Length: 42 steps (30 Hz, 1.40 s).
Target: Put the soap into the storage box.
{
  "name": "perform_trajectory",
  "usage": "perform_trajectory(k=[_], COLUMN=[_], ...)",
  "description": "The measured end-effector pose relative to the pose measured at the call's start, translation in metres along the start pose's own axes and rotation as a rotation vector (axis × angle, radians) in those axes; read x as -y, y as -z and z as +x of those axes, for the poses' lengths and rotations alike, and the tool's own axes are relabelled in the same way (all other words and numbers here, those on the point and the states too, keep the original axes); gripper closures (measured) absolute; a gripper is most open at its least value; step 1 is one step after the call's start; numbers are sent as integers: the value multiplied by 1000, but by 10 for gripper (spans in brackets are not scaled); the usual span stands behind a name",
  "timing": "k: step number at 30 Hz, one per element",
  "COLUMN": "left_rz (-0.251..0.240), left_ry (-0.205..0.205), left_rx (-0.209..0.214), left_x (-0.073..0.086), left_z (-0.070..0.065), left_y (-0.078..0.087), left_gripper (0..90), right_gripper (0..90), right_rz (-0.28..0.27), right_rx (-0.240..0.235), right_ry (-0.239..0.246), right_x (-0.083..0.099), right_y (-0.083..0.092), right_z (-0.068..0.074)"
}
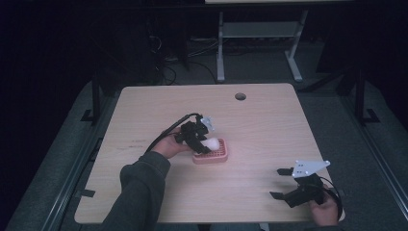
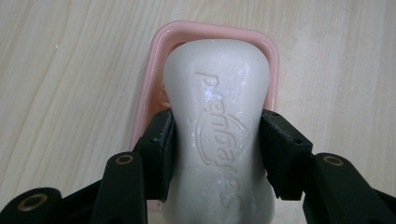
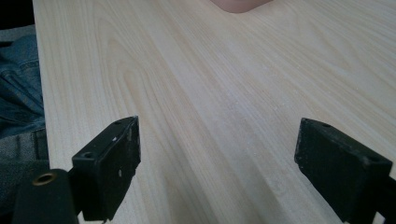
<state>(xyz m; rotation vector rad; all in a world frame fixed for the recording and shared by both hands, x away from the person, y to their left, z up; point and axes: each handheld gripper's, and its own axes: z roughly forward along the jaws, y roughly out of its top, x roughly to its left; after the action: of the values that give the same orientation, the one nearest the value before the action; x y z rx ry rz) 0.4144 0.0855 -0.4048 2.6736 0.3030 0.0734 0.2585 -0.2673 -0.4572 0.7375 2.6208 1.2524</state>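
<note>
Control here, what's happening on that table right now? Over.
Left gripper shut on white soap bar, over pink soap dish. Right gripper open, idle near table edge. Nothing in the way.

Light wooden table [image 1: 269, 120], pierced by a round hole [image 1: 240, 96] near the far edge. Beyond it, on grey floor [image 1: 260, 67], white legs of another desk [image 1: 220, 53] beside tangled dark cables [image 1: 163, 53]. Blue denim [image 3: 18, 88] just past the table's edge in the right gripper view.
</note>
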Motion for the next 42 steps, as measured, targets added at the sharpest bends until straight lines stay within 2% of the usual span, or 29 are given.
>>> perform_trajectory(k=[10, 22, 42], left_rz=[27, 47, 47], left_ry=[-1, 7, 11], left_rx=[15, 21, 14], left_x=[-3, -4, -4], left_z=[2, 4, 6], left_y=[-15, -23, -24], left_gripper=[494, 494, 492], right_gripper=[140, 140, 141], right_rz=[-1, 0, 1], right_rx=[-1, 0, 0], right_ry=[10, 5, 5], right_x=[0, 0, 0], right_y=[-1, 0, 0], right_z=[0, 0, 0])
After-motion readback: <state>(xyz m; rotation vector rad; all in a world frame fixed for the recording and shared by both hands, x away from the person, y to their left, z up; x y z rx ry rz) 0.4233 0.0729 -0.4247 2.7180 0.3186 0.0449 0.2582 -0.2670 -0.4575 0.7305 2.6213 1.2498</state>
